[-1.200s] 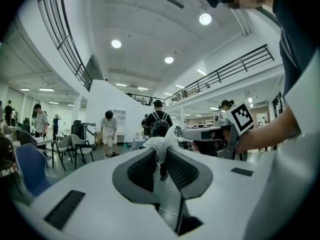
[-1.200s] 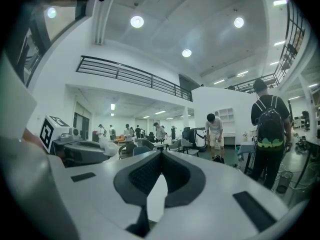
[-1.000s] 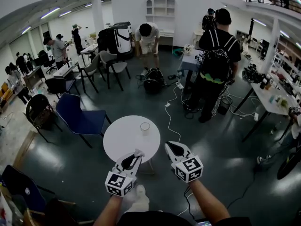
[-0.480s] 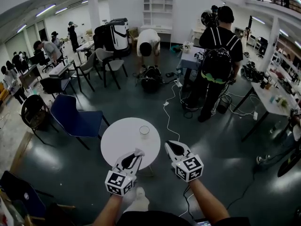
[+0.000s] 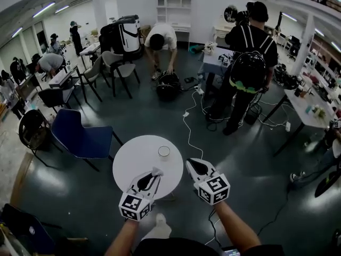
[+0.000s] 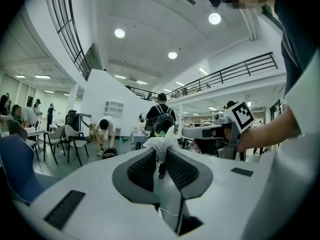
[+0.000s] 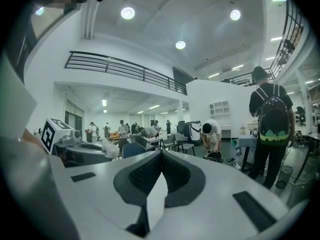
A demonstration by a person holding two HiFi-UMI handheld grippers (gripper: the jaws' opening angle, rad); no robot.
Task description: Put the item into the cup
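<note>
A wide hall with a dark floor, people and chairs well back; nearest the wearer stands a round white table [image 5: 133, 159], bare but for one thing. Over its near edge hangs the left gripper [image 5: 154, 175], and just off the rim to the right the right gripper [image 5: 191, 165]; in the right gripper view the right gripper [image 7: 161, 156] has its jaws pressed together with nothing between them.

The left gripper [image 6: 160, 159] is clenched on the item [image 6: 163, 143] — the pads pinch its lower part while the rest stands up above the tips.

The cup [image 5: 164, 152] sits upright on the table's far right part, a small clear tumbler, near the left gripper's tips but apart from them; whether it holds anything is too small to tell.

So the pick-up looks done and the delivery not yet: the item [image 5: 157, 172] has to be brought over the cup's mouth and let go.

The item itself is white, crumpled and soft-looking — a scrap of tissue or thin cloth, with loose folds; it should squash easily and may catch on the rim.
</note>
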